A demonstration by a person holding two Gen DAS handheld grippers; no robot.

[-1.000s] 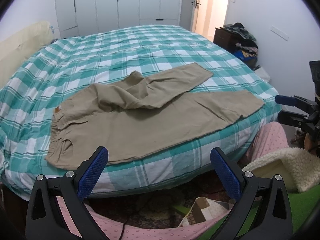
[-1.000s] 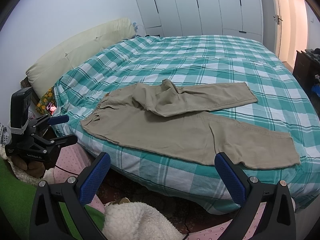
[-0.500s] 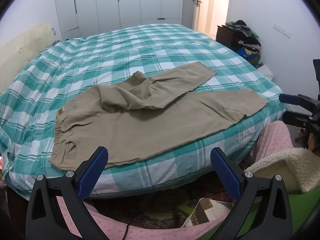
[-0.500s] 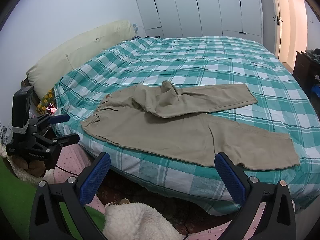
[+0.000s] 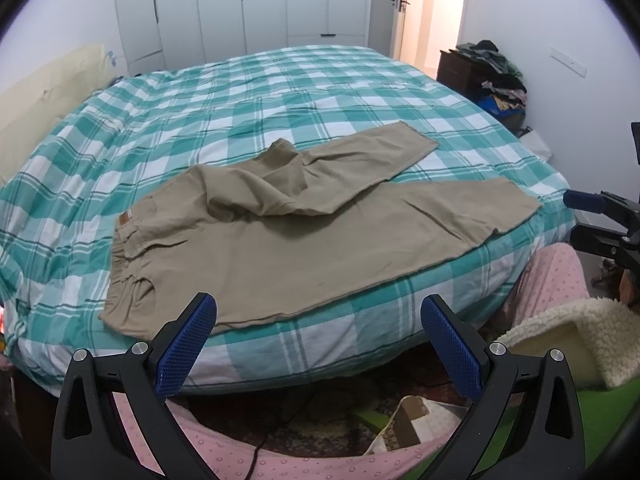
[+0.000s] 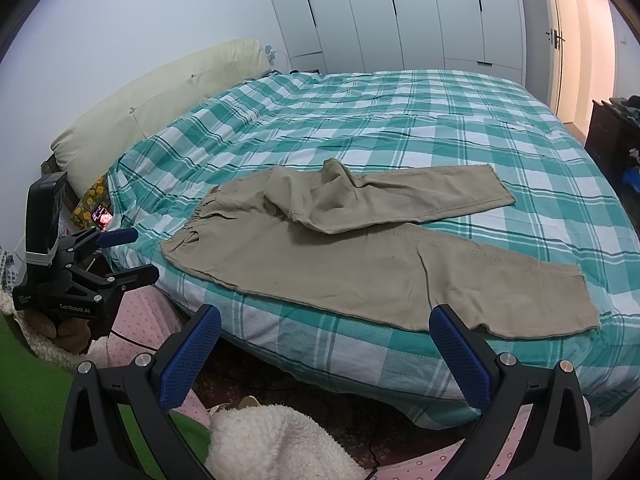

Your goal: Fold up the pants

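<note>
Beige pants (image 5: pixel 304 236) lie spread on the green checked bed (image 5: pixel 224 92), waistband to the left, legs running right. The far leg is bunched near the crotch and angles away from the near leg. They also show in the right wrist view (image 6: pixel 360 248). My left gripper (image 5: pixel 316 344) is open and empty, held off the bed's near edge below the waistband side. My right gripper (image 6: pixel 324 348) is open and empty, off the near edge below the near leg. Each gripper shows in the other's view, the right one (image 5: pixel 592 220) and the left one (image 6: pixel 124 256).
A cream headboard cushion (image 6: pixel 160 100) lies at the bed's left end. White wardrobes (image 5: pixel 240 4) stand behind the bed. A dark dresser piled with clothes (image 5: pixel 484 72) stands at the far right by the door. Pink and fleece fabric (image 5: pixel 560 332) lies below the grippers.
Both grippers have lifted slightly and drawn back a little; the bed and pants sit a bit lower in each view. The pants have not moved.
</note>
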